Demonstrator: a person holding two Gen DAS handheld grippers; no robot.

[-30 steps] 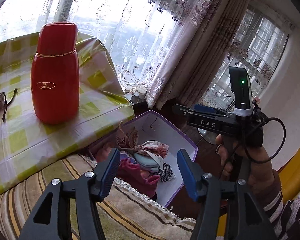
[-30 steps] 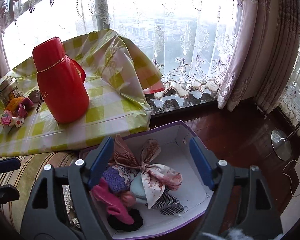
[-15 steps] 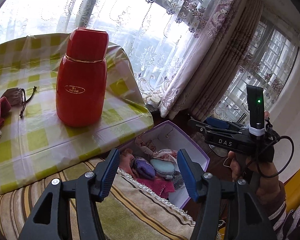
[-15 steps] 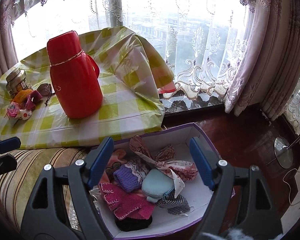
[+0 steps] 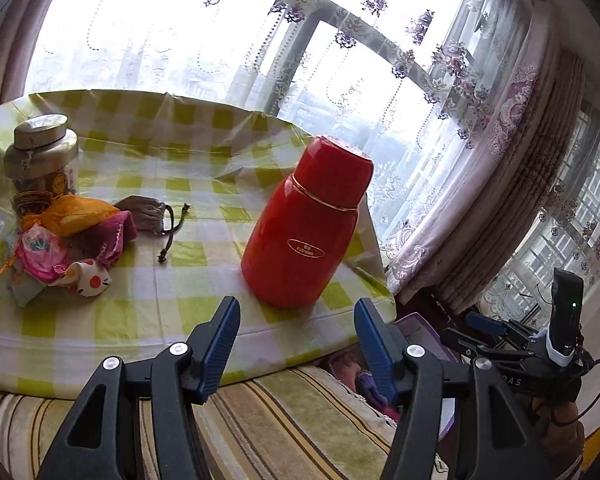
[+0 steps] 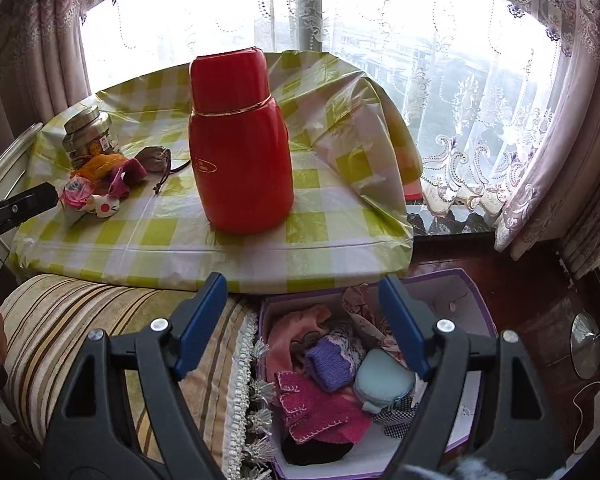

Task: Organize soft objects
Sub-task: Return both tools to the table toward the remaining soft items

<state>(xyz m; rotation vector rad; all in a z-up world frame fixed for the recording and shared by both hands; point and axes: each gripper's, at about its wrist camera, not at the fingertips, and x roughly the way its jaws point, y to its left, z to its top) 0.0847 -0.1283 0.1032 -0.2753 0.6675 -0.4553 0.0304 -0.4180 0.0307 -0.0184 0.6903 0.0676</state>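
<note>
Both views have swung from the box (image 6: 466,280) toward the table (image 5: 148,312); each hand-held gripper, left (image 5: 296,346) and right (image 6: 302,326), gapes empty, ready for the remaining soft pile (image 5: 66,240).

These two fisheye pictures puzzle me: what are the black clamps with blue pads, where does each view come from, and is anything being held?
The clamps are hand-held two-finger grippers, one per hand, each with a camera looking along its fingers. The left gripper and the right gripper both stand open and empty. On the green checked tablecloth stand a red plastic thermos and a metal-lidded jar, beside a pile of small fabric pouches. Beside the table, a purple-edged white box holds more soft items.
</note>
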